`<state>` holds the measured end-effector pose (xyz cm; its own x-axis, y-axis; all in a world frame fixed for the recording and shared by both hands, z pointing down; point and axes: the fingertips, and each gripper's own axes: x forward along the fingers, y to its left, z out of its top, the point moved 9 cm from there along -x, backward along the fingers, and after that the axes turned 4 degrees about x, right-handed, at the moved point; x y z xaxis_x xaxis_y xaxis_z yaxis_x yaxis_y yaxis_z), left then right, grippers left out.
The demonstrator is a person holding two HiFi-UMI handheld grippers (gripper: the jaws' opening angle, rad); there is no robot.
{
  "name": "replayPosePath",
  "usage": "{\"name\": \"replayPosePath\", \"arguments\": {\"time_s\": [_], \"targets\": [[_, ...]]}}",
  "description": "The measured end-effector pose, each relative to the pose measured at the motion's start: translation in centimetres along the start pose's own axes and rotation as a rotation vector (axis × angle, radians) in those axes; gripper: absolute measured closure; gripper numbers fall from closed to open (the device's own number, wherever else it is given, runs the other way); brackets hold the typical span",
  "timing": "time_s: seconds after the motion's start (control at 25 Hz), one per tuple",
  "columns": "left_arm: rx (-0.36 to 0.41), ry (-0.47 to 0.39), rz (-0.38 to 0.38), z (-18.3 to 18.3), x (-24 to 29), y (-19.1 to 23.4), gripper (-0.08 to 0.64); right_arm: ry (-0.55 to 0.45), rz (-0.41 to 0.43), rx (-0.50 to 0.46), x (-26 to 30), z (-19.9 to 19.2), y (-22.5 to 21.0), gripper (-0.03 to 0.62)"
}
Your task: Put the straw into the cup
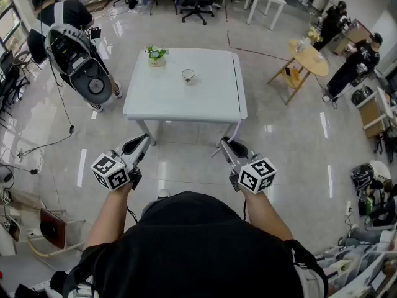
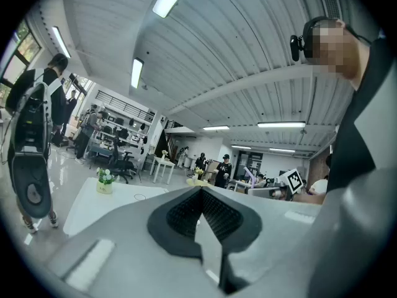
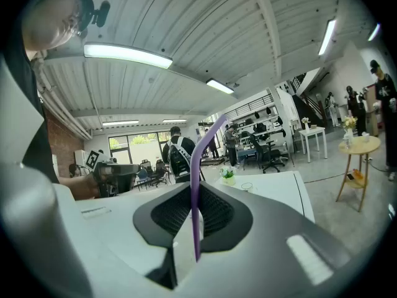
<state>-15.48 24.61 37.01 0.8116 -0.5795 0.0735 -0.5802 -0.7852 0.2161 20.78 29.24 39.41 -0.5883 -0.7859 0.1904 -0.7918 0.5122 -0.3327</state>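
Note:
A small clear cup (image 1: 188,75) stands near the middle of the white square table (image 1: 214,101), well ahead of both grippers. In the right gripper view the cup (image 3: 247,186) looks tiny and far off. My right gripper (image 1: 224,143) is shut on a purple straw (image 3: 197,185), which rises upright between its pads and bends to the right at the top. My left gripper (image 1: 144,139) is held at the same height on the left. Its jaws (image 2: 201,191) are shut with nothing in them. Both grippers hover over the floor, short of the table's near edge.
A small pot of flowers (image 1: 156,56) sits on the table's far left. A white machine (image 1: 80,64) with a person behind it stands left of the table. A round wooden table (image 1: 308,58) and two people are at the right. Cables lie on the floor at left.

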Motion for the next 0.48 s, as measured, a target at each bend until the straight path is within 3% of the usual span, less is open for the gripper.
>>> {"name": "replayPosePath", "arguments": {"time_s": [0.48], "targets": [[0.009,0.017,0.001,-0.31,0.00,-0.80,0.560,0.002,0.016,-0.015,-0.36,0.10,0.08,0.532]]}}
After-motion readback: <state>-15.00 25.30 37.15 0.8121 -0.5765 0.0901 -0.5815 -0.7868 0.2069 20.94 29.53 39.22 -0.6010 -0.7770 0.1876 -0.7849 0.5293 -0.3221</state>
